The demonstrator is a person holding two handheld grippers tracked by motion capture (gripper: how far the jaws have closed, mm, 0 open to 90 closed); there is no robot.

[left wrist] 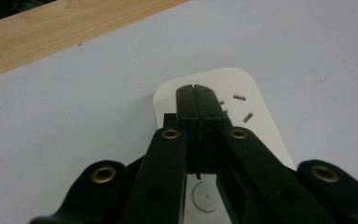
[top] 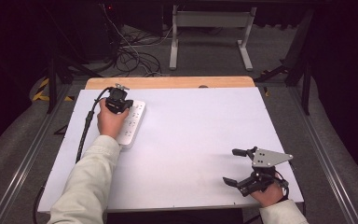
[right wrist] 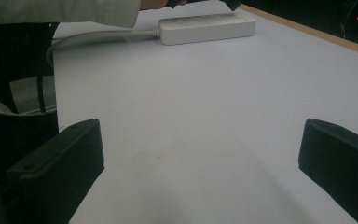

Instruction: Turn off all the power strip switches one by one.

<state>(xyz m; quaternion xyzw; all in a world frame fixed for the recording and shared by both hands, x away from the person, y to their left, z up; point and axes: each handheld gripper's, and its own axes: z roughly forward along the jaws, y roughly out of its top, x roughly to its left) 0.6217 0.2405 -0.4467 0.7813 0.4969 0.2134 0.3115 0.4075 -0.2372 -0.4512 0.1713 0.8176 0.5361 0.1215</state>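
Legible text, labels, brands, numbers: none in any view. The long white plastic power strip bears socket slots but no readable lettering or brand; the round button at its end is unmarked. The pale matte surface with its light wooden far edge carries no print. Signs: yellow-and-black diagonal hazard-stripe tape on the floor left of the surface, wordless.
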